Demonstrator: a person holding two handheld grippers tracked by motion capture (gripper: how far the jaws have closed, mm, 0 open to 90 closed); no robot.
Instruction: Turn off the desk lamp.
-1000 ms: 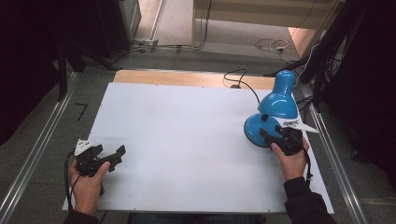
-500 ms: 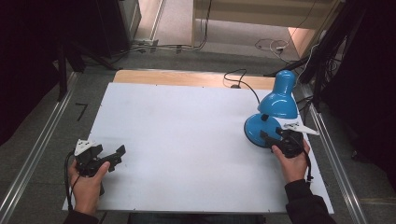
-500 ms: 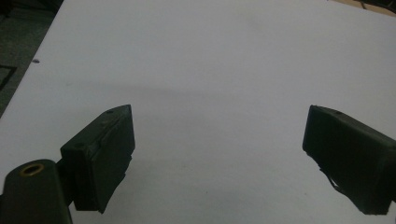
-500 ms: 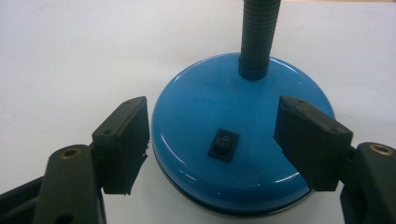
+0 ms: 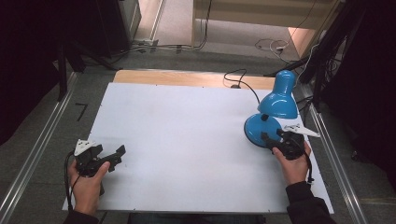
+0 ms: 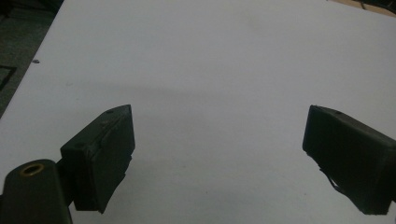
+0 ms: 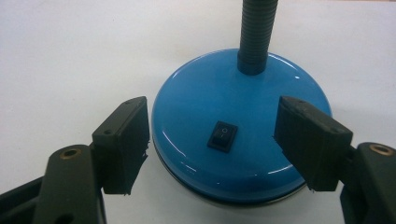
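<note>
right gripper point(image 7: 212, 144) sits low at the near edge of the blue desk lamp point(image 5: 273, 114), fingers point(image 7: 122, 142) spread wide, holding nothing. one finger stands off the left rim of the lamp base point(image 7: 243, 126), the other over its right side; whether that one touches the dome i cannot tell. the black rocker switch point(image 7: 222, 136) lies centred between them, so this looks like an approach lined up on the switch or base.

lamp stands at the right side of the white bench point(image 5: 187, 135), near its far corner, shade point(image 5: 280, 95) turned away from the person, black cord point(image 5: 243, 81) trailing off the back edge.

base: glossy enamelled dome, smooth, showing highlights, probably slippery to pinch. neck point(image 7: 256, 35): ribbed flexible tube, dark blue. finger pads: matte black blocks, frayed at the edges.

left gripper point(image 5: 100, 158) rests at the near left of the bench, well apart from the lamp, fingers point(image 6: 100, 158) wide open and empty over bare matte surface, apparently parked out of the way.
</note>
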